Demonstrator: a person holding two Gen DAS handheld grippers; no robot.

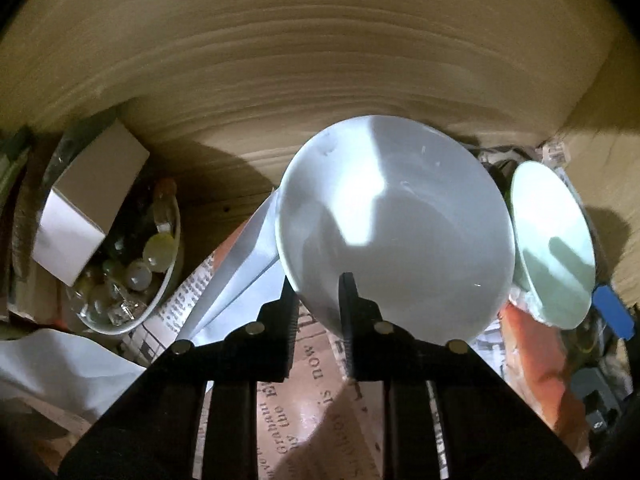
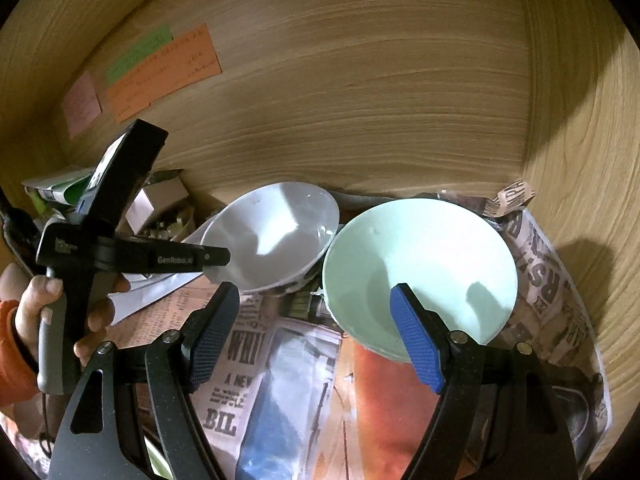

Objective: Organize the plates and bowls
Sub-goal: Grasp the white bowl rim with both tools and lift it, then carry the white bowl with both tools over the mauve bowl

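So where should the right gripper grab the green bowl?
On the near rim of the green bowl. The right gripper is open with one blue finger already inside; the thin wall tilts toward it, so close over that rim from the front.

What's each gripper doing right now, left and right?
Left gripper: shut on the white bowl's rim, bowl tilted.
Right gripper: open, one finger inside the green bowl, not clamped.

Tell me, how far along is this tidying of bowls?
Nothing looks stacked yet. In hand: the left gripper is clamped on the white bowl rim, tilting it. The right gripper is open, one finger inside the green bowl. Left: nesting the two bowls.
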